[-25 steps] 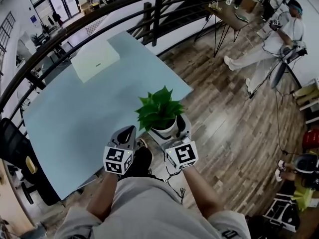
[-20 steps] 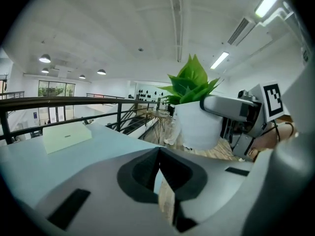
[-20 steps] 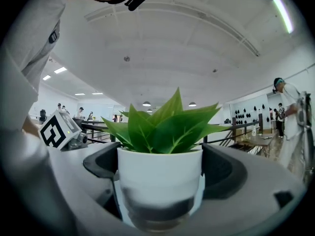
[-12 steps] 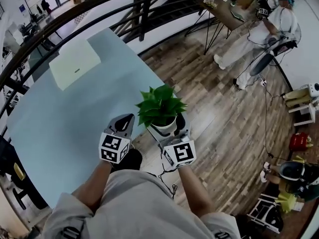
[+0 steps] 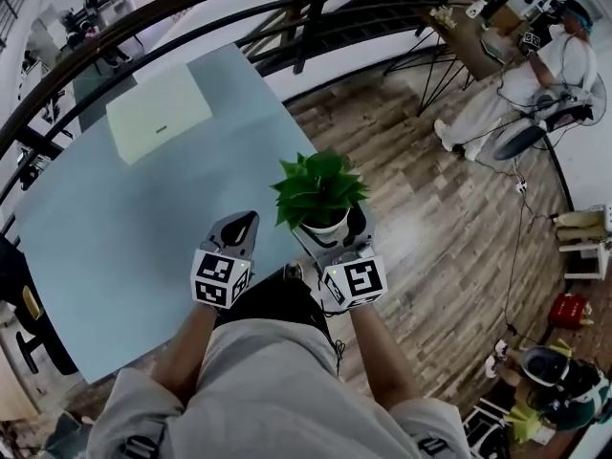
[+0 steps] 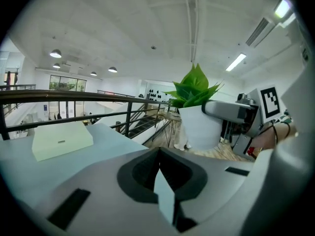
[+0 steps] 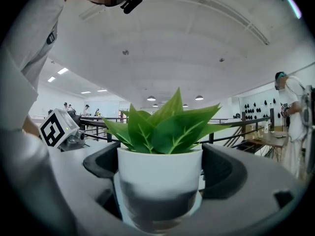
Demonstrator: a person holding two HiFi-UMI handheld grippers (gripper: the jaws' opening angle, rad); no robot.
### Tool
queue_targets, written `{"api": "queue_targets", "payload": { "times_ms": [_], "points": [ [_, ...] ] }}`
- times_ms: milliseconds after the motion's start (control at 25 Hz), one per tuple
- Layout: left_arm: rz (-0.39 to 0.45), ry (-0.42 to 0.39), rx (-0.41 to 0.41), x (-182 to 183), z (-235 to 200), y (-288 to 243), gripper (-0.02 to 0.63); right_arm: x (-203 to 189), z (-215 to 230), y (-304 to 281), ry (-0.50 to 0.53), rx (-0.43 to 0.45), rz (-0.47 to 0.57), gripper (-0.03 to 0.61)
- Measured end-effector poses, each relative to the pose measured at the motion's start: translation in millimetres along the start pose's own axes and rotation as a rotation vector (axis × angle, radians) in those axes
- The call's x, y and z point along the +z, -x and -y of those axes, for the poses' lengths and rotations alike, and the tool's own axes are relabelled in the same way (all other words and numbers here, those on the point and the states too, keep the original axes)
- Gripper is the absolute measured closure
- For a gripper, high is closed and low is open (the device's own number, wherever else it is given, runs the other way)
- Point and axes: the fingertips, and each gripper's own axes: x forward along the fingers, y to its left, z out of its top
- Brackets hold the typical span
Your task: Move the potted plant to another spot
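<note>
A small potted plant [image 5: 320, 199] with green leaves in a white pot [image 7: 158, 178] is held in the air, just off the near right edge of the pale blue table [image 5: 124, 199]. My right gripper [image 5: 333, 232] is shut on the pot, its jaws pressing both sides of it. In the left gripper view the potted plant [image 6: 197, 117] shows to the right, clamped by the other gripper. My left gripper [image 5: 237, 228] hovers over the table's near edge, jaws closed together with nothing between them.
A pale green box [image 5: 158, 113] lies on the far part of the table. A dark railing [image 5: 191, 8] runs behind it. To the right is wooden floor [image 5: 449, 218], with a person in white [image 5: 535, 75] near a desk and a fan.
The view has shifted as the person moved; the plant and both grippers keep the same arrangement, now nearer the table's right edge. Both grips are unchanged.
</note>
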Motion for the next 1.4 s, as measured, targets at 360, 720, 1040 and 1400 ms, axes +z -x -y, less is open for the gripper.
{"api": "queue_targets", "payload": {
  "times_ms": [360, 720, 1040, 1400],
  "points": [
    [0.035, 0.108, 0.278, -7, -48, 7, 0.601, -17, -8, -76, 0.008, 0.326, -0.017, 0.066],
    [0.071, 0.275, 0.606, -34, -79, 41, 0.601, -43, -40, -144, 0.053, 0.672, -0.05, 0.064],
    [0.108, 0.417, 0.824, -72, -84, 58, 0.601, -72, -70, -177, 0.074, 0.904, -0.084, 0.064],
    [0.076, 0.515, 0.942, -118, -84, 72, 0.601, -128, -114, -198, 0.117, 1.047, -0.164, 0.065]
  ]
}}
